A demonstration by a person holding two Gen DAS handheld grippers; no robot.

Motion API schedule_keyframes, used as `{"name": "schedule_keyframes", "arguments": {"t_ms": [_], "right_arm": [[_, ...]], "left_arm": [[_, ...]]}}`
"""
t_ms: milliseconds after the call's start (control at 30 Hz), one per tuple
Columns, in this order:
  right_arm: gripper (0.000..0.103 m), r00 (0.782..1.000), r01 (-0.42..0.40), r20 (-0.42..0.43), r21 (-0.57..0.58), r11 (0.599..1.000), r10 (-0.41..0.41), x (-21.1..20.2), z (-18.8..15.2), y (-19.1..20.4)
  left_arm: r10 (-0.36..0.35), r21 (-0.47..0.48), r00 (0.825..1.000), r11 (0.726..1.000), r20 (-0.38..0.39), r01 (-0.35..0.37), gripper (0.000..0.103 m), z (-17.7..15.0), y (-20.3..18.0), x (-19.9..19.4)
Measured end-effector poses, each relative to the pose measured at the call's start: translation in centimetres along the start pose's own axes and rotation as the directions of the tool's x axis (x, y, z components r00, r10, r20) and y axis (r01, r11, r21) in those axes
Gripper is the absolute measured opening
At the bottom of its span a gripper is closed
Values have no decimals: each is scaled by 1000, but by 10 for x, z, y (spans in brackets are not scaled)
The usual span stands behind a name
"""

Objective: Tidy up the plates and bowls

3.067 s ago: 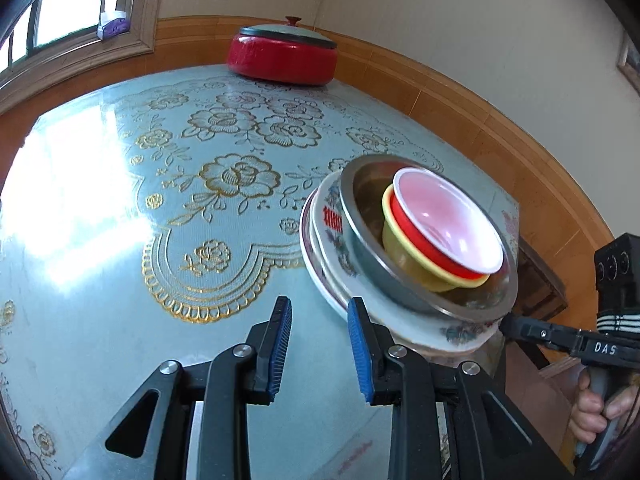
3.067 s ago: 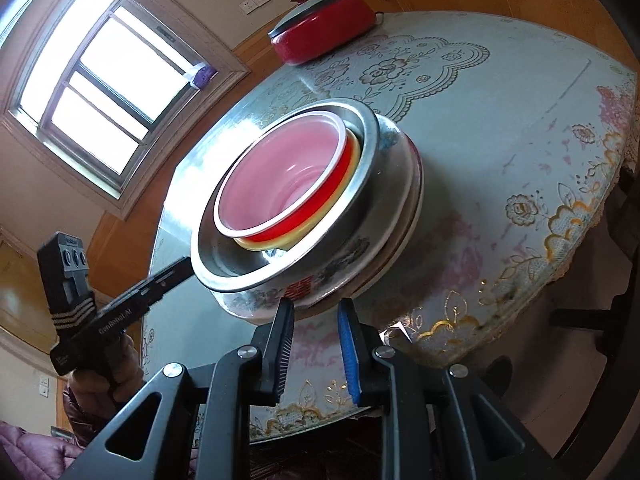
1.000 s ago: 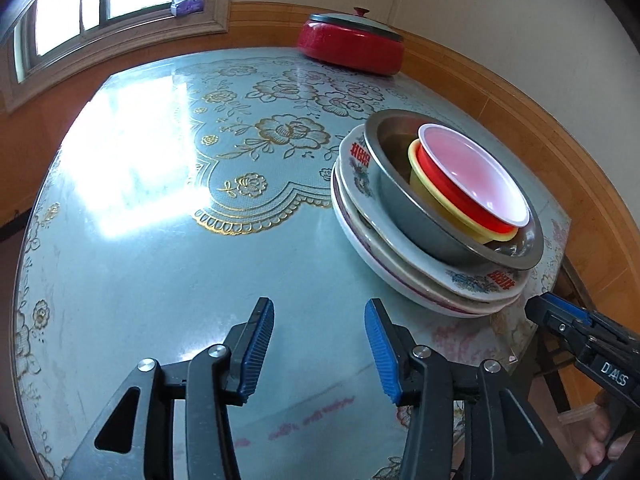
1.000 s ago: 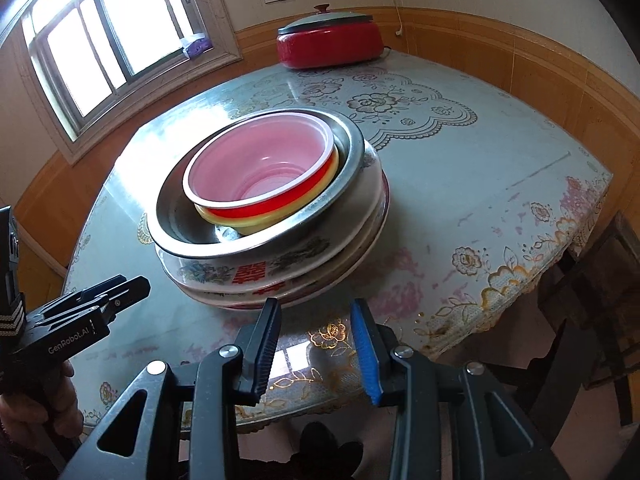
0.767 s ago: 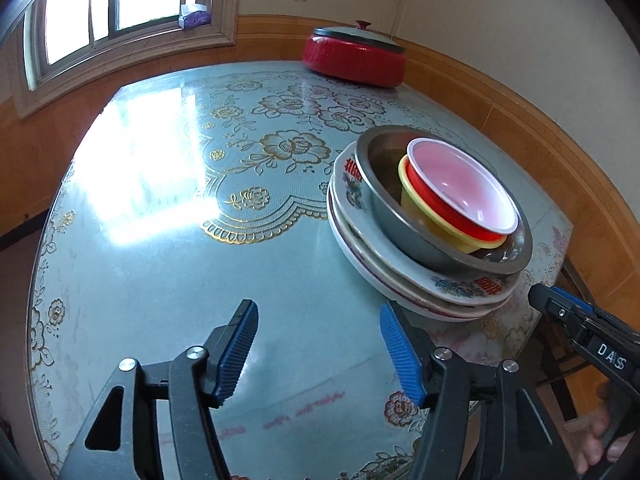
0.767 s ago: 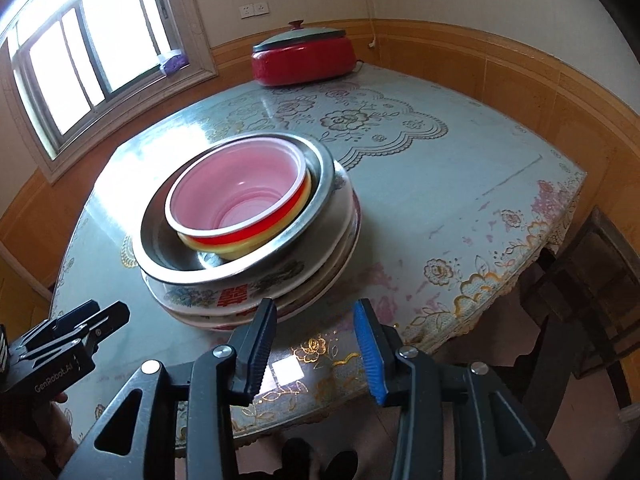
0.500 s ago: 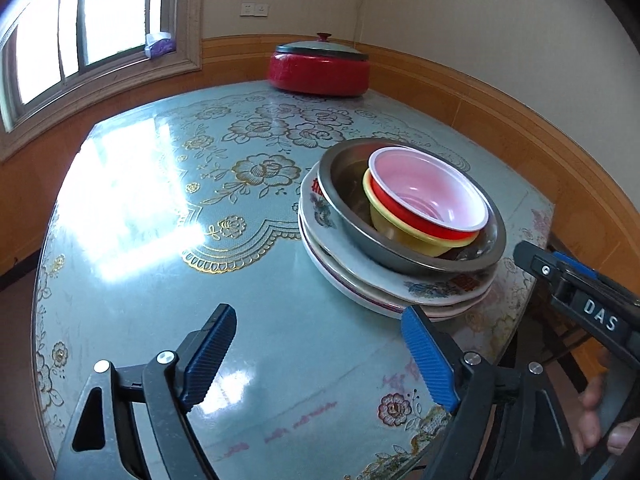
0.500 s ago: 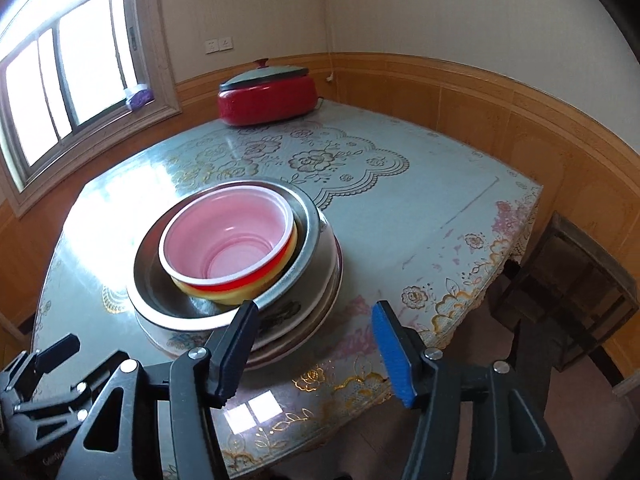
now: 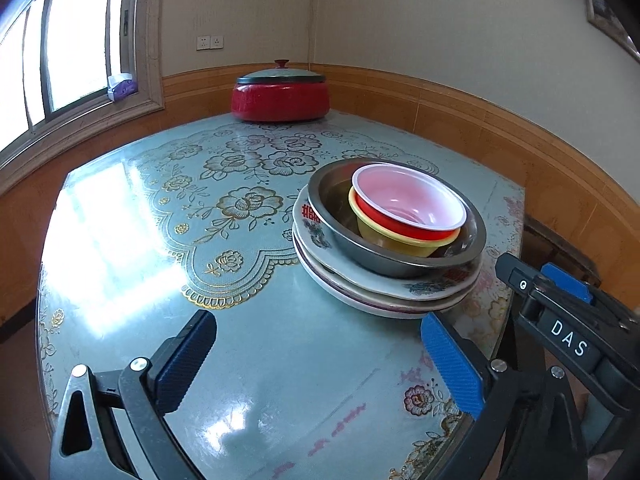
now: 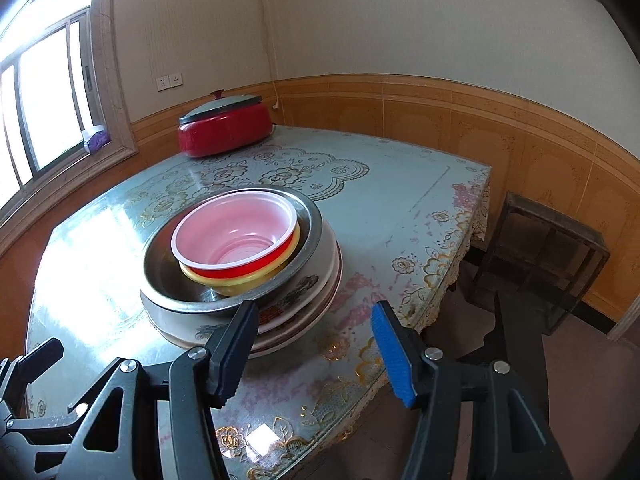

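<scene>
A stack stands on the table (image 9: 120,240): patterned plates (image 9: 384,288) at the bottom, a steel bowl (image 9: 340,216) on them, then a yellow bowl (image 9: 384,238) and a red bowl with a pink inside (image 9: 404,196). The same stack shows in the right wrist view, with the plates (image 10: 304,304), steel bowl (image 10: 168,276) and red bowl (image 10: 236,232). My left gripper (image 9: 320,360) is open and empty, held back from the stack's near side. My right gripper (image 10: 316,352) is open and empty, just in front of the plates. The right gripper also shows in the left wrist view (image 9: 560,320).
A red lidded pot (image 9: 280,94) stands at the table's far edge near the wall. A window (image 9: 60,64) is at the left. A dark wooden stool (image 10: 536,256) stands on the floor beside the table's right corner.
Both grippers have opened wide and drawn back and up from the stack. The stack has stayed put on the table.
</scene>
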State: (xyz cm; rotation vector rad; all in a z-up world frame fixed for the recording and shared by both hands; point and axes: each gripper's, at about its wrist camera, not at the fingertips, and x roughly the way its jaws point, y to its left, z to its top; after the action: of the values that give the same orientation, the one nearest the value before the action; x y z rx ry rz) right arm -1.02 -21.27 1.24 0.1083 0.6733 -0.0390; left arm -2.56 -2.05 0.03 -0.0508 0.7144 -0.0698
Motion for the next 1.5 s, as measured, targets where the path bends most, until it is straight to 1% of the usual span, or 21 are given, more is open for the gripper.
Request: {"name": "schedule_keyframes", "arguments": {"t_ms": [133,267,567,767,1500], "right_arm": [[59,1000,11,8,5,1000,-11,-2,1,4],[59,1000,18,14,5,1000,-19,-3,4,8],[59,1000,20,-6,-7,1000,-20,1,5,11],[60,1000,15,-17,-13,1000,-15,2,4,12],[60,1000,10,-20,-15,1000,-11,1,2,13]], "left_arm": [[-23,28,1000,999,16,22,103,1,-3,-4],[-36,25,999,999,23,35,103,3,0,-4],[-28,12,1000,1000,11,28,103,3,2,-1],[7,18,1000,1000,9,-7,103,2,0,-1],[1,2,1000,1000,-3,-1,103,0,2,1]]}}
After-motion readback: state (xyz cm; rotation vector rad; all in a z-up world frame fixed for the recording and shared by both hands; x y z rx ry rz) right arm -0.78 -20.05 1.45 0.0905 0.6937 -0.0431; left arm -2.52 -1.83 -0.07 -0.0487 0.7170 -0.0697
